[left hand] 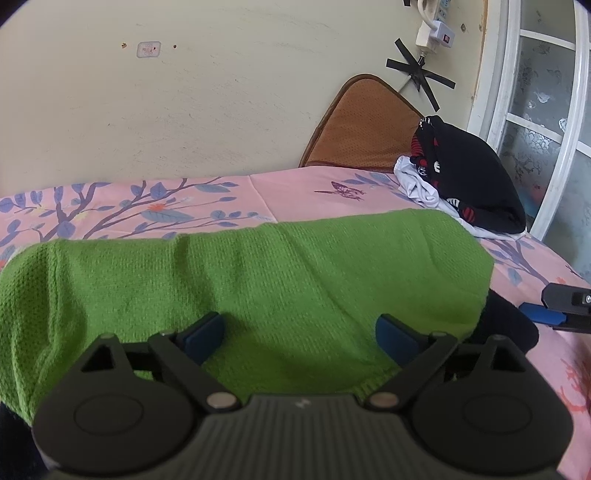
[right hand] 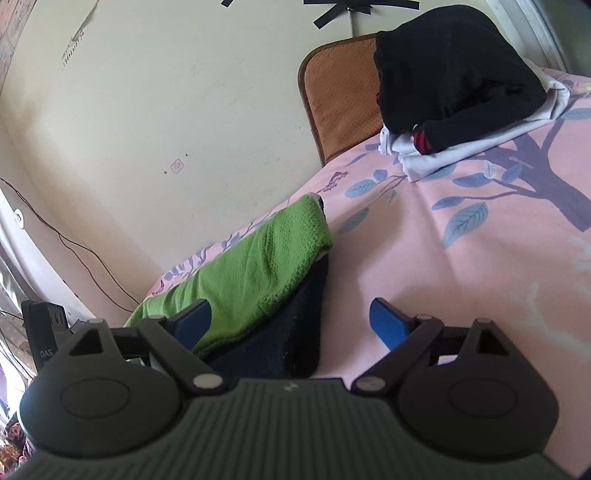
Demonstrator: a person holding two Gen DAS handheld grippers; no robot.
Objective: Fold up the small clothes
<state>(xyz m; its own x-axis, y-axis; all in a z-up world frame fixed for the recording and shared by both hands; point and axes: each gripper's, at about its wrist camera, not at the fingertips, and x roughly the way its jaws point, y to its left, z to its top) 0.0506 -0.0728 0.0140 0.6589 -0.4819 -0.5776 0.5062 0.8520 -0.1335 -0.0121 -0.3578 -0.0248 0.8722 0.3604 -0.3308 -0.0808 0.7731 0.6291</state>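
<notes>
On the bed (left hand: 303,184) we see a green knit (left hand: 258,280); both grippers, left (left hand: 299,338) and right (right hand: 291,321), gape, grasping nothing.

Cream wall (left hand: 229,92) (black tape crossed on it) behind pink floral bedsheet (right hand: 480,258).

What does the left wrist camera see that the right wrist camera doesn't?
Only the left wrist view shows the window and the wall plug. Only the right wrist view shows the thin red wire on the wall. Both show the green cloth, the pink sheet, the brown cushion and the dark clothes pile.
</notes>
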